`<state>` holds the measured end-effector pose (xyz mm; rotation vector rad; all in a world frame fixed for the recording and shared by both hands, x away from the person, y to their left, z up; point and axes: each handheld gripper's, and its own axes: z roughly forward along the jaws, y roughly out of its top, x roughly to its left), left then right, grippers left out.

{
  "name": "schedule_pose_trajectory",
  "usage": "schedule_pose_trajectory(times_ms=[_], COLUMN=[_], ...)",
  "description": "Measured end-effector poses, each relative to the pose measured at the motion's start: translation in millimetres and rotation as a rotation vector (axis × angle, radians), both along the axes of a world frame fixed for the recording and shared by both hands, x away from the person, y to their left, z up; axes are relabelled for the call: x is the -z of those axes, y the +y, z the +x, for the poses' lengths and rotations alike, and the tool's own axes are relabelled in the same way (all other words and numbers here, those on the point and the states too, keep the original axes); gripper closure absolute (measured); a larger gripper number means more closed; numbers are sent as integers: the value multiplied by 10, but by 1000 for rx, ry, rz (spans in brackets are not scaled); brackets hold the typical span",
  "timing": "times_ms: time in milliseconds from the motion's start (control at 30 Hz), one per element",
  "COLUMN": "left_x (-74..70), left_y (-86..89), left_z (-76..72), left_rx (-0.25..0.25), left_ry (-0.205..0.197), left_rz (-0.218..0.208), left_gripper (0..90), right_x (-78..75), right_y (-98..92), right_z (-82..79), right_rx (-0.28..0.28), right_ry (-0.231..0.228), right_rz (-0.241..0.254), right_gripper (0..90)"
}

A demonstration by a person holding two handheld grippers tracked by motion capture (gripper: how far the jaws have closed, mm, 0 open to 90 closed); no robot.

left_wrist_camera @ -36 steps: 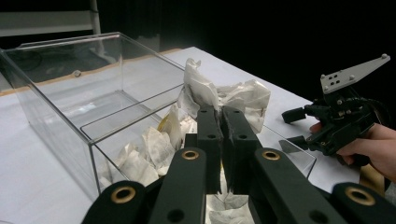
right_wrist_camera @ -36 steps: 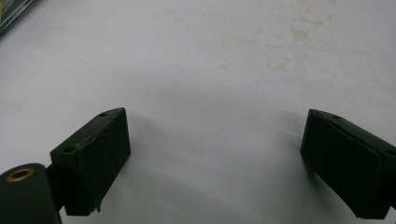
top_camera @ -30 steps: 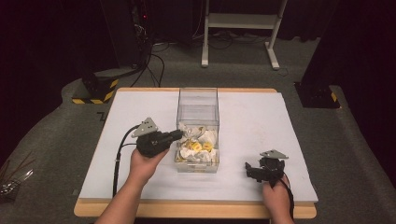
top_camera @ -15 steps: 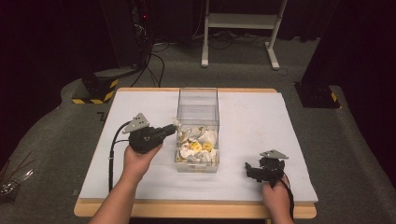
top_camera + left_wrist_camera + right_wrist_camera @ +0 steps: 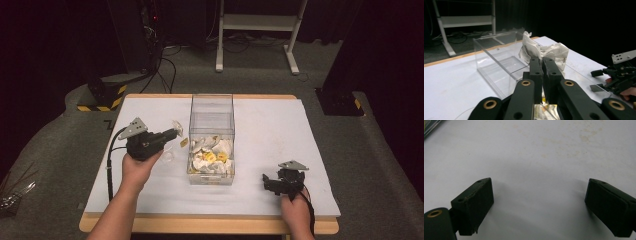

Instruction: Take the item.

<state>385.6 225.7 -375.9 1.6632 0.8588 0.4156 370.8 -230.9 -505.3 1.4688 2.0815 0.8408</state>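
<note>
One wrapper (image 5: 541, 51) is hanging pinched in the left gripper (image 5: 175, 134), just beside the clear box (image 5: 212, 105). Many are remaining inside it. The right gripper (image 5: 267, 180) is resting with jaws spread, holding nothing.

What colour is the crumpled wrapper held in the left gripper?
The crumpled wrapper is clear with silvery-white creases, seen best in the left gripper view.

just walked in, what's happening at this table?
A person holds a gripper in each hand at a white-topped table. The left gripper is shut on a crumpled clear wrapper, held up just left of a clear plastic box whose near end holds more crumpled wrappers. One small wrapper piece lies on the table beside the box. The right gripper rests near the table's front right with its jaws open and nothing between them.
</note>
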Motion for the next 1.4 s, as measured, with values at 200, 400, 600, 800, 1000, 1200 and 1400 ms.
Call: schedule_pose_trajectory(times_ms=[200,400,600,800,1000,1200,1400], left_x=[6,29,96,185,286,385,470], left_y=[151,277,382,471,503,472,419], left_z=[27,48,66,87,104,134,162], left_rx=[-35,-62,-92,-120,-140,-147,-155], left_ry=[3,5,14,30,48,77,107], left_rz=[2,6,15,29,58,108,147], left_gripper=[866,866,866,865,865,865,864], right_x=[0,0,0,0,0,0,0], right_y=[0,0,0,0,0,0,0], right_z=[0,0,-1,0,-1,-1,-1], right_rx=[0,0,0,0,1,1,0], right_ry=[0,-1,0,-1,0,0,0], right_rz=[0,0,0,0,0,0,0], right_gripper=[82,82,82,82,82,82,82])
